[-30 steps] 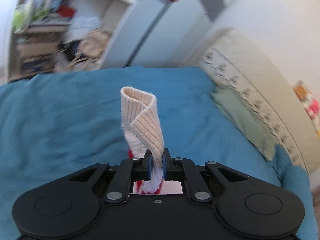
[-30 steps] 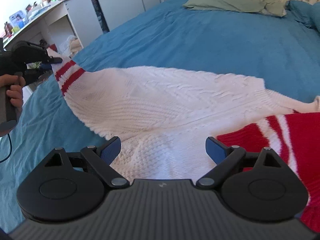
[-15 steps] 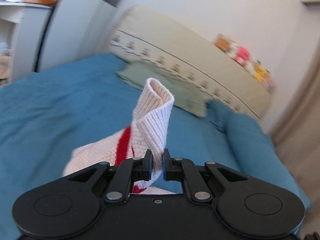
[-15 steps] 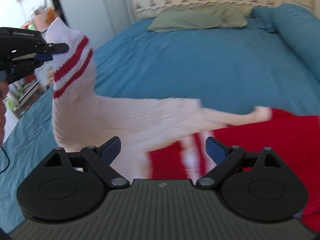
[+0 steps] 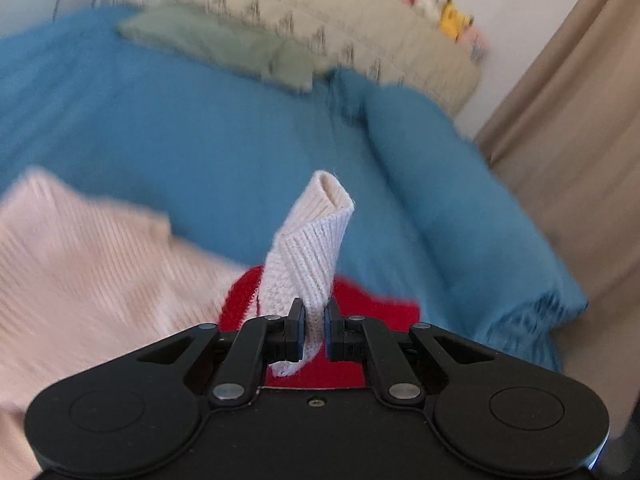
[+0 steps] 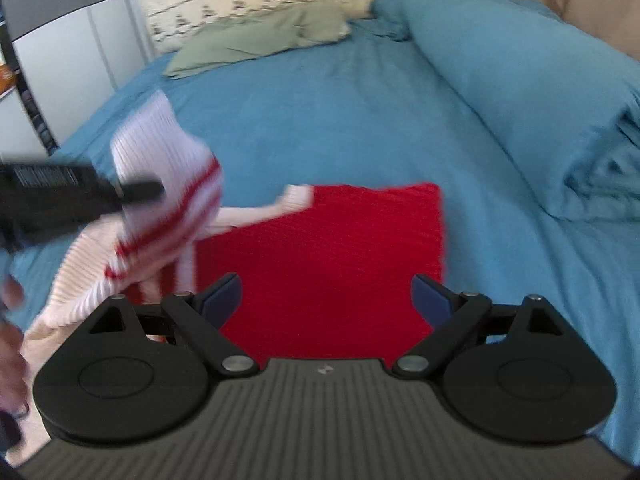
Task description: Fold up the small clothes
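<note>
The left gripper [image 5: 314, 330] is pinching the white ribbed cuff [image 5: 310, 248] of the knit sweater [image 6: 332, 264] tight between its fingers, the cuff standing up beyond the pads while its lower end is hiding behind the gripper body. The sweater is lying on the blue bed [image 6: 360, 120], its red panel spread flat near the rolled blue duvet [image 6: 520, 92]; the striped sleeve is blurring above it. The right gripper [image 6: 326, 298] is hovering over the red panel, fingers spread wide and gripping nothing. A hand [image 6: 12, 360] is cut off at the frame edge.
</note>
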`<state>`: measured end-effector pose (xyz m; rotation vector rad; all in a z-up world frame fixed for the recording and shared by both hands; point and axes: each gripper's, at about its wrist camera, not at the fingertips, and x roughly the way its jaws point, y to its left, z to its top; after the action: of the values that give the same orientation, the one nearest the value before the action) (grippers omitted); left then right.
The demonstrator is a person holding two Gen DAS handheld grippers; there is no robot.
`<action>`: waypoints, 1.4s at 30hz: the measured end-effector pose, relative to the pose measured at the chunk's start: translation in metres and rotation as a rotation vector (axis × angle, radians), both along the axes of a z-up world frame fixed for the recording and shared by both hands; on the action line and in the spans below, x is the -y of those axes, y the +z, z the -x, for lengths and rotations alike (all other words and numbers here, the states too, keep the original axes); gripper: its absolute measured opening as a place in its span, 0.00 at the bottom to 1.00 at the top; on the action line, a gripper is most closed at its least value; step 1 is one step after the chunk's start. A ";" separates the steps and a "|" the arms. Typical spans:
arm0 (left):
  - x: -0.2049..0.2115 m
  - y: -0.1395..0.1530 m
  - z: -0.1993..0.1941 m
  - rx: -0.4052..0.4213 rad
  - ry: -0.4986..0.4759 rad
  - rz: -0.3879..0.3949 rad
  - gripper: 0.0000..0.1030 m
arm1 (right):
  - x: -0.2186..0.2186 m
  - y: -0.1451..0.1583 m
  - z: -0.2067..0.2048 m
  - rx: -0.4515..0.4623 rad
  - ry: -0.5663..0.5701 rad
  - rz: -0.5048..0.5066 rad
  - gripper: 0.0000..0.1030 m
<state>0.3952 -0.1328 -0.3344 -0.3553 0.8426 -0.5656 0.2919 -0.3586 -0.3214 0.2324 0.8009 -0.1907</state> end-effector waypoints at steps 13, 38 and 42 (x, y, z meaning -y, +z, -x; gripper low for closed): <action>0.040 -0.057 0.006 -0.045 -0.093 -0.154 0.53 | 0.025 -0.032 0.001 -0.027 -0.037 -0.062 1.00; -0.074 -0.037 -0.018 0.084 0.064 -0.517 0.92 | -0.060 -0.055 -0.088 -0.204 -0.208 -0.140 0.72; -0.077 -0.039 -0.013 0.071 0.048 -0.511 0.92 | -0.056 -0.056 -0.069 -0.220 -0.184 -0.042 0.69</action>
<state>0.4080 -0.0562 -0.3733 0.1110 0.8748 -0.3001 0.3611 -0.3025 -0.3770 0.3292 1.0026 -0.3770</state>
